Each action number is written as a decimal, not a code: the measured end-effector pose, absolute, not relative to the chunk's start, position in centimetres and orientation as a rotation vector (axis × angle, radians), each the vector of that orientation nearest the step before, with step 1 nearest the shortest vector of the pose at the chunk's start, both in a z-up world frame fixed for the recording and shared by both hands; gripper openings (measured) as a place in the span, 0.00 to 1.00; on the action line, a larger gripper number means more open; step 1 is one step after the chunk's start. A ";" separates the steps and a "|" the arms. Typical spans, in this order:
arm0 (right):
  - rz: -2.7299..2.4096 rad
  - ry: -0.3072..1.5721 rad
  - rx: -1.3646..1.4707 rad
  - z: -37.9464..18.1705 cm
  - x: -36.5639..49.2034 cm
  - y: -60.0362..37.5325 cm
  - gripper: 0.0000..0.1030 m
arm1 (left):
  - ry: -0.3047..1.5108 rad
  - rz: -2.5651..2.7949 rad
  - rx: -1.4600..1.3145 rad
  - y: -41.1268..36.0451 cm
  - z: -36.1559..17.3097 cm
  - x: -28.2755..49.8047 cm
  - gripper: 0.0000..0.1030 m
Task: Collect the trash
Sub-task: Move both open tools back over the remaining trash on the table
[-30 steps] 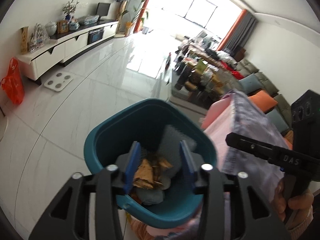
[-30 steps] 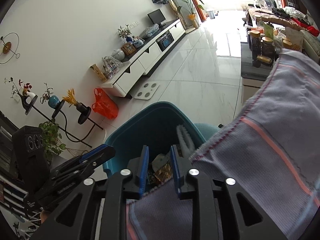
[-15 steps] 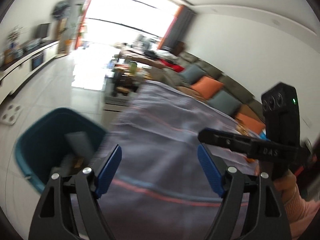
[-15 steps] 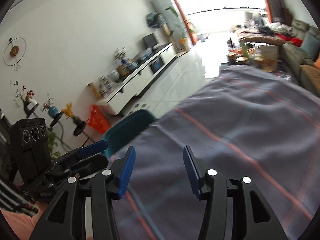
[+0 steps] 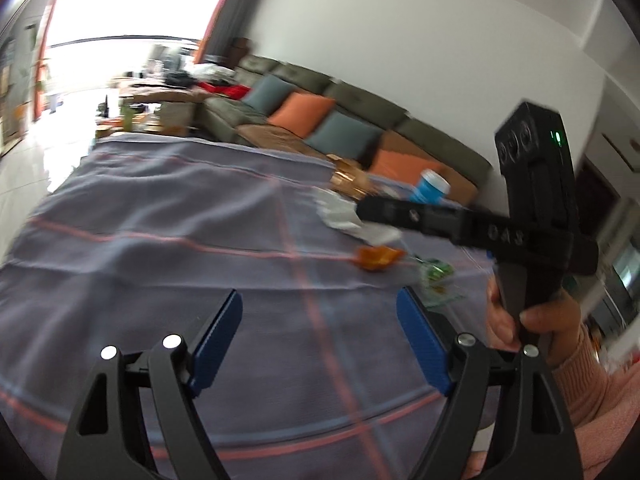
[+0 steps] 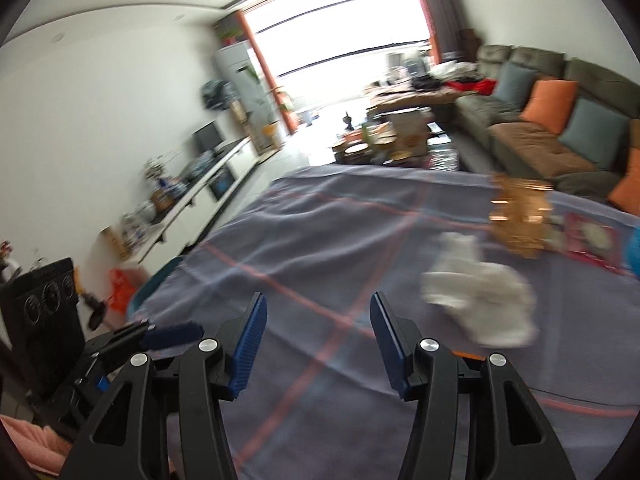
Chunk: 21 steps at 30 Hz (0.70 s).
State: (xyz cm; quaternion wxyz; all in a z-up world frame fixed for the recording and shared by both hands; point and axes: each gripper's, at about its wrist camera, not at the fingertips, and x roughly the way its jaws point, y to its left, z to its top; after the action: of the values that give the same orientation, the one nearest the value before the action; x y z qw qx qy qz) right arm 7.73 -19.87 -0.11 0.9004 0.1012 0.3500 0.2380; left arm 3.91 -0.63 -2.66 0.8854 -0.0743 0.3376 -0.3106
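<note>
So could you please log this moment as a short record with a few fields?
surface: grey-purple cloth with red stripes
left gripper: open, empty, above cloth
right gripper: open, empty, above cloth
trash on cloth: white crumpled tissue, orange wrapper, gold wrapper, green wrapper
blue cup: far edge
image: motion-blurred

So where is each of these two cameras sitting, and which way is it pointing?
Left wrist: on the left gripper, facing over the striped cloth toward the sofa; the right gripper and its hand show.
Right wrist: on the right gripper, facing the window; the left gripper shows at lower left.
Shared: cloth, white tissue, sofa.
</note>
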 end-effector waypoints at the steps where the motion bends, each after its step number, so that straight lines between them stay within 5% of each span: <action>1: 0.467 0.717 0.221 -0.1 7.6 -21.2 0.53 | 0.712 -0.670 -0.142 -1.6 -2.8 4.0 0.78; 17: 0.300 0.682 0.369 -1.8 7.5 -31.2 0.54 | 0.923 -0.900 -0.066 -14.5 -5.9 7.6 0.76; 21: 0.304 0.694 0.392 -2.7 7.7 -31.9 0.55 | 0.973 -0.893 -0.067 -15.8 -6.8 8.5 0.66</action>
State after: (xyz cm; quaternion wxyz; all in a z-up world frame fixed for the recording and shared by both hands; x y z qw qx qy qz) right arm 7.66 -31.89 -2.69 0.9104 0.1903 0.3365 0.1473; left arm 8.46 -15.84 -6.78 0.7894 -0.0313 0.4516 -0.4146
